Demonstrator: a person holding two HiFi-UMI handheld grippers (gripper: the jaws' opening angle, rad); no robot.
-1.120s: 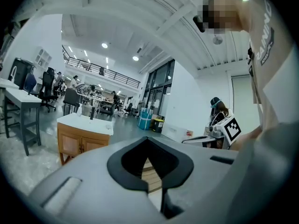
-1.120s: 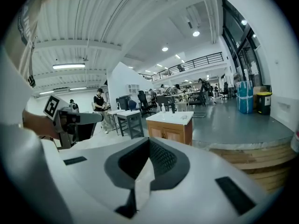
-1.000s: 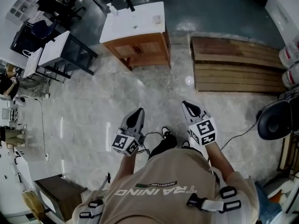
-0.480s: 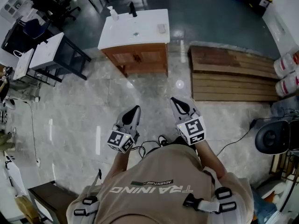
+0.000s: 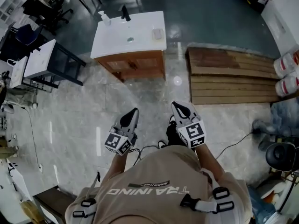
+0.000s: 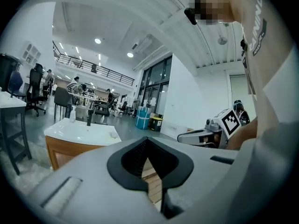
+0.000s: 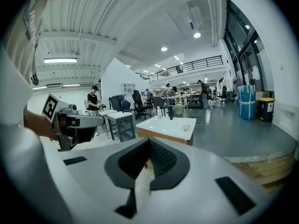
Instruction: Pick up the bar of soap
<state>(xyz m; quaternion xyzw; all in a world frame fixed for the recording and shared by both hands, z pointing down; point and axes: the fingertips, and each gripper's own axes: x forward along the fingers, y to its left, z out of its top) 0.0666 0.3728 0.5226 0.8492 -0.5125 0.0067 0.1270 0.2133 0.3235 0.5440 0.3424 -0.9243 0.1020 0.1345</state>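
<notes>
The bar of soap [image 5: 158, 33] lies pale on the right part of the white top of a wooden vanity [image 5: 140, 66] at the far side of the floor. It also shows small in the left gripper view as the soap [image 6: 113, 135] and in the right gripper view as the soap [image 7: 186, 127]. My left gripper [image 5: 132, 113] and right gripper [image 5: 180, 107] are held side by side over the floor, well short of the vanity. Both are shut with nothing in them, as the left gripper [image 6: 147, 141] and right gripper [image 7: 149, 141] show close up.
A black faucet [image 5: 125, 14] and a pump bottle [image 5: 103, 17] stand at the vanity's back edge. A low wooden platform [image 5: 229, 76] lies right of it, a black-framed white table [image 5: 46, 59] to its left. White buckets [image 5: 286, 73] and a cable [image 5: 233, 146] are at the right.
The person has stepped forward across the floor toward the vanity, and the dark object at the right has slid lower in view. Both grippers stay shut and side by side.
</notes>
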